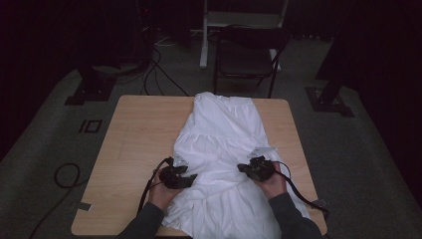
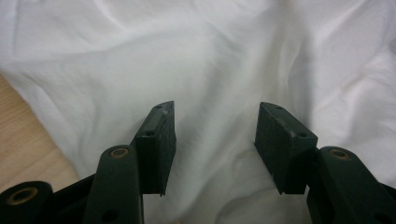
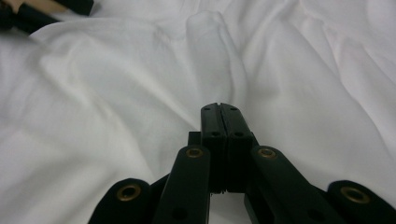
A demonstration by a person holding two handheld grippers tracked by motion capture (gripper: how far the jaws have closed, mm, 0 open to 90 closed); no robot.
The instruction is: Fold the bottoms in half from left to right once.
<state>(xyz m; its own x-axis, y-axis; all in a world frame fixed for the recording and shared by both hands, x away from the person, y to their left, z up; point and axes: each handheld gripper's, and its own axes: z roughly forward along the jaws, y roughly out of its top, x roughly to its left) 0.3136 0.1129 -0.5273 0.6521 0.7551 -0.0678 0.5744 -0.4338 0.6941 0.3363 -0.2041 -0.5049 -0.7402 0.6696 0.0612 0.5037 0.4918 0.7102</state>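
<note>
White garment point(image 1: 221, 149), rumpled, spread lengthwise

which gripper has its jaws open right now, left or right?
The left gripper: its jaws stand apart over the white garment, with nothing pinched between them. The right gripper has its pads pressed together, with no cloth visible between them.

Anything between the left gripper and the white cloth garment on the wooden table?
Nothing visible. The left gripper hangs with its jaws open directly over the white cloth garment, bare fabric between and ahead of them. The right gripper is shut, off on the garment's other side, out of the way.
</note>
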